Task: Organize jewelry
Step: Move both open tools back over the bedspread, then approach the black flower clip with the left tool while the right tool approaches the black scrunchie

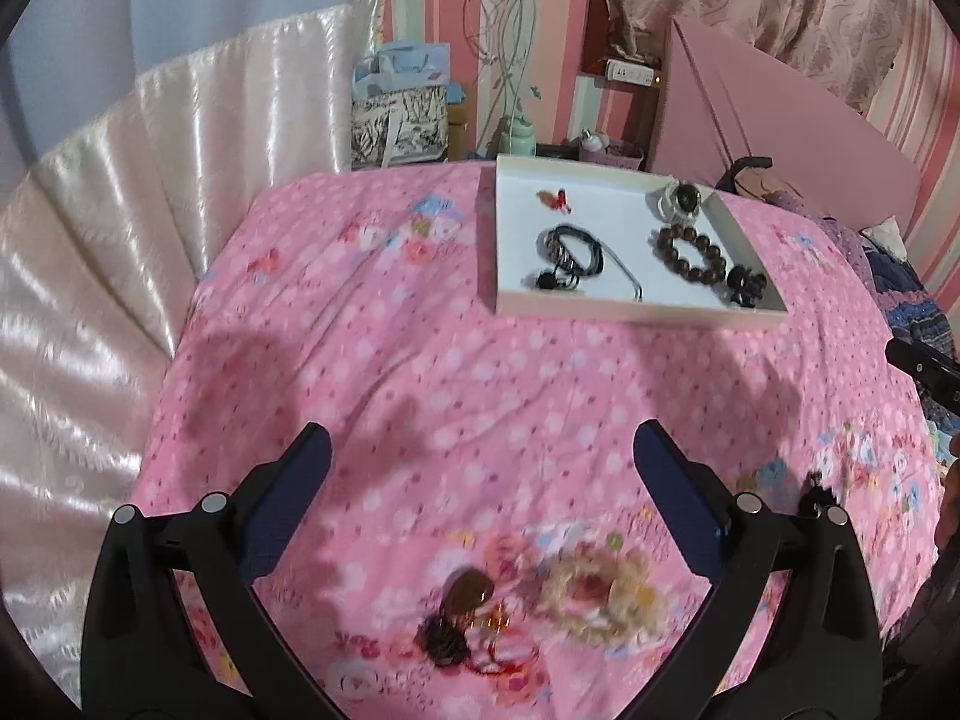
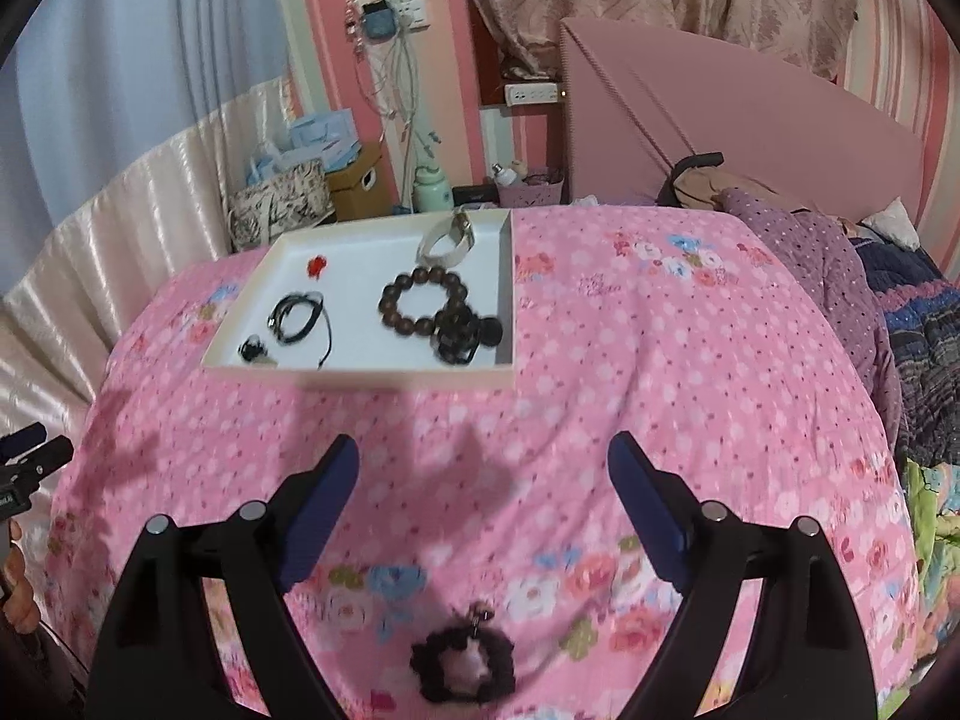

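A white tray [image 1: 510, 240] lies on the pink bedspread, also in the right wrist view [image 2: 360, 369]. In it are a brown bead bracelet [image 1: 690, 252] [image 2: 420, 300], a black cord necklace [image 1: 570, 252] [image 2: 300, 315], a red butterfly clip [image 1: 555, 199], a white watch [image 2: 447, 243] and a black hair tie [image 2: 468, 339]. My left gripper [image 1: 480, 450] is open above the spread; below it lie a pale bead bracelet [image 1: 600, 594] and a dark brown pendant piece [image 1: 462, 612]. My right gripper [image 2: 483, 453] is open; a black scrunchie [image 2: 462, 663] lies on the spread below it.
The pink floral bedspread [image 2: 660, 390] covers the bed. A pink headboard [image 2: 720, 120] and folded clothes [image 2: 840, 270] are at the right. Bags, a bottle [image 2: 433, 189] and boxes stand behind the bed's far edge. A cream curtain [image 1: 120, 210] hangs at the left.
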A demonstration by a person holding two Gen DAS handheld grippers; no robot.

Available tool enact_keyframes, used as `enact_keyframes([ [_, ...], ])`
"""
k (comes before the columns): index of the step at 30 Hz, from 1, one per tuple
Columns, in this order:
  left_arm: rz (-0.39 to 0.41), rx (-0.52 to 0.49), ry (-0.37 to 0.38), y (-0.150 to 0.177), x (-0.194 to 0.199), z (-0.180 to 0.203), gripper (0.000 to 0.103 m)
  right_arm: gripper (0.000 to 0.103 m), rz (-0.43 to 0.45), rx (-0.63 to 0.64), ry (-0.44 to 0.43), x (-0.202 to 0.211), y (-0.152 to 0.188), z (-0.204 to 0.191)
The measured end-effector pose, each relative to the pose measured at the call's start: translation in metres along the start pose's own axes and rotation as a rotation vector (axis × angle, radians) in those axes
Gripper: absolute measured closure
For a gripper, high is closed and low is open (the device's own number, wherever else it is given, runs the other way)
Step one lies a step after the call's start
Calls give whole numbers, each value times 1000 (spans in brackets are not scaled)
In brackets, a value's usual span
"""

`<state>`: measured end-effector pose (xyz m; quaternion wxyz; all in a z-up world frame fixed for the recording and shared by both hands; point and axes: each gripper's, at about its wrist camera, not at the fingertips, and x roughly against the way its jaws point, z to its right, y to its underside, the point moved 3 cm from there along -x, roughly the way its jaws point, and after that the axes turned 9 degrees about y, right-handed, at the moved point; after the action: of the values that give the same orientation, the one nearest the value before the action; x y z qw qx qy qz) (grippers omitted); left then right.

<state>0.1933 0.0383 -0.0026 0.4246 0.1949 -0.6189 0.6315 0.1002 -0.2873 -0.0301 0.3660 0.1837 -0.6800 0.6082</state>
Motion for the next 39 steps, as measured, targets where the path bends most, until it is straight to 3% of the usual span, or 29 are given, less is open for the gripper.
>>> enact_keyframes([
  [25,-119,78,58,105,-12,-35,5,18,-132,15,59,-14,93,-7],
  [32,-191,105,59,125,-32,-44,28,18,-165,25,69,-21,106,-8],
  [37,-213,113,52,131,-41,-47,38,20,-189,27,83,-28,112,-6],
  [39,-217,115,48,132,-43,-49,47,30,-205,27,73,-31,114,-6],
])
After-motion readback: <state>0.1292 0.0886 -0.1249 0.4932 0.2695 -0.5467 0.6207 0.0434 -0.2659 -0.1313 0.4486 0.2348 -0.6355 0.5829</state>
